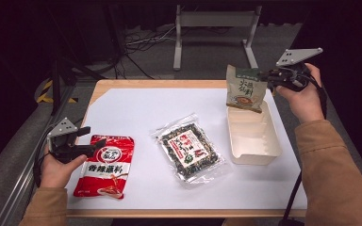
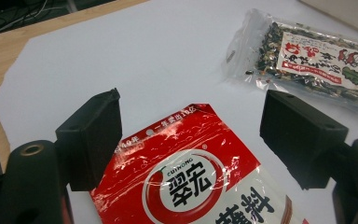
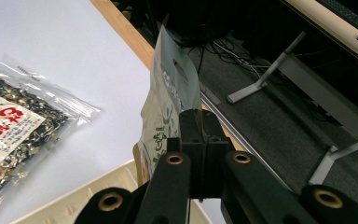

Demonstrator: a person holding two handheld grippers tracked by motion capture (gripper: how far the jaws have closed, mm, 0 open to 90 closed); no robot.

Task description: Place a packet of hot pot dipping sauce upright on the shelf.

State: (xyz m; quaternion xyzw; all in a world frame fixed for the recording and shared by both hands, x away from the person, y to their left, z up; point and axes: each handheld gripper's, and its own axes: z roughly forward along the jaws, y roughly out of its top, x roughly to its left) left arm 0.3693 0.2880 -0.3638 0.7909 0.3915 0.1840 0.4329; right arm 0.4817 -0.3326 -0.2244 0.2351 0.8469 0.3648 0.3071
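I am holding the green pouch [image 1: 245,88] pinched at its edge in the closed right tongs [image 1: 269,77] over the tray [image 1: 253,136], lowering it squarely inside before releasing, while my left tongs [image 1: 90,141] are waiting open around the red pouch [image 1: 105,165] on the bench [image 1: 136,106].

A clear packet of dark dried mix [image 1: 192,150] with a red-and-white label lies flat mid-sheet, between the other goods. Under it, a white sheet [image 1: 136,110] covers most of the wooden table [image 1: 104,85]. Beyond the far edge, a grey metal stand [image 1: 214,28] and loose cables [image 1: 143,40] sit on the dark floor.
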